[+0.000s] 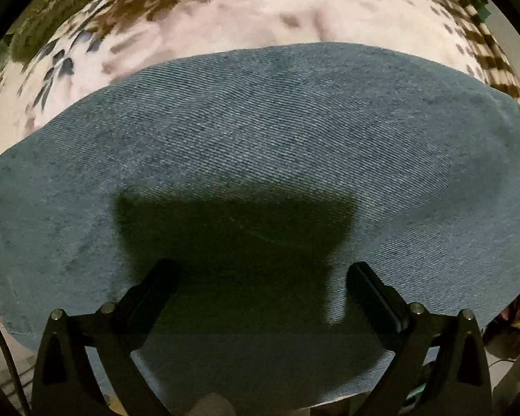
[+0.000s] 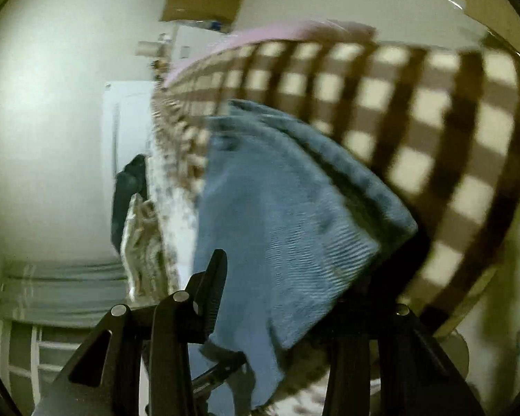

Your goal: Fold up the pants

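Observation:
The pants are blue denim. In the left wrist view they (image 1: 260, 131) lie flat and wide on a patterned blanket, filling most of the frame. My left gripper (image 1: 263, 277) is open just above the denim, its fingers (image 1: 374, 294) spread apart and holding nothing. In the right wrist view a folded edge of the pants (image 2: 277, 215) runs down between my right gripper's fingers (image 2: 211, 287). My right gripper (image 2: 287, 298) looks shut on that cloth; its right finger is hidden behind the denim. The view is tilted and blurred.
The blanket (image 1: 225, 17) is white with brown and grey leaf marks, with a brown checked border (image 2: 433, 138). A white wall, a door (image 2: 128, 131) and a cardboard box (image 2: 204, 0) show beyond the bed edge. A dark object (image 2: 128, 190) hangs by the bed's side.

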Demonstrator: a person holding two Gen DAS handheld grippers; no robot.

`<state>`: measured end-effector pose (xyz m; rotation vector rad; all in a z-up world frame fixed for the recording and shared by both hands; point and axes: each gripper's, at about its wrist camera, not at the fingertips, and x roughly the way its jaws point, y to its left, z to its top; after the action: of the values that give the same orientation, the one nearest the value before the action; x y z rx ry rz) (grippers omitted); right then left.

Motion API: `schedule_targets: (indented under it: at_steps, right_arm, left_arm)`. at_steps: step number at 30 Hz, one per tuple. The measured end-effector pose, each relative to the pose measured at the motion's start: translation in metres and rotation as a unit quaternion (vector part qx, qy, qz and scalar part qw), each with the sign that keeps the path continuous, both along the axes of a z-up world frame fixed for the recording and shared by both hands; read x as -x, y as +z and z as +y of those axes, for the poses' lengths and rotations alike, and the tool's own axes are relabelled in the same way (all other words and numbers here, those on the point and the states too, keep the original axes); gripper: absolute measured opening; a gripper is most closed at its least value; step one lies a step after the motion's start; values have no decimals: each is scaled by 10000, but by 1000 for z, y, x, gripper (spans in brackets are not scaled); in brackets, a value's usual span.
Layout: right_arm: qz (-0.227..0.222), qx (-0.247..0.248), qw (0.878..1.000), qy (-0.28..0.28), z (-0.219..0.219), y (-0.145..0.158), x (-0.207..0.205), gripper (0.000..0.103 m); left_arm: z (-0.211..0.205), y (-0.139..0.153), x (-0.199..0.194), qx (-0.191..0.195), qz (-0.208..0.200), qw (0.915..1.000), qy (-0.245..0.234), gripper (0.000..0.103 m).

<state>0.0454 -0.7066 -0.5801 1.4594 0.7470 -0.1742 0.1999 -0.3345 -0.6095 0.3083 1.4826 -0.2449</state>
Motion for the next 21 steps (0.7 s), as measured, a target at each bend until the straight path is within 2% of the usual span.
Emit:
schedule_targets:
  at_steps: [1, 3, 5, 7, 11, 13, 18, 20, 21]
  right_arm:
    - [-32, -20, 9999, -126, -1, -4, 0, 12]
    - [-301, 35, 9989, -368, -2, 0, -3, 11]
    - [-388, 175, 9986, -327, 0, 1, -12, 11]
    - [-308, 203, 9988, -312, 2, -5, -23, 13]
    - [139, 35, 9995, -283, 5, -28, -43, 13]
    - [321, 407, 9985, -191, 10, -16, -56, 7]
    - [346, 1123, 9931, -44, 33, 34, -72, 6]
    - [257, 1347, 9905, 32, 45, 57, -79, 6]
    - [230, 1476, 9888, 72, 54, 70, -82, 6]
  left_arm:
    - [10, 4, 7, 17, -20, 10000, -7, 103]
    - [15, 7, 11, 39, -3, 10000, -23, 103]
    - [19, 7, 13, 24, 29, 10000, -49, 103]
    - [19, 8, 8, -3, 67, 10000, -32, 103]
    - [11, 6, -8, -41, 117, 9999, -12, 103]
    - [7, 5, -13, -39, 140, 9999, -31, 103]
    - [10, 11, -35, -174, 203, 9996, -93, 103]
    - [13, 23, -38, -425, -103, 9989, -195, 103]
    - [15, 30, -40, -422, -210, 9986, -224, 103]
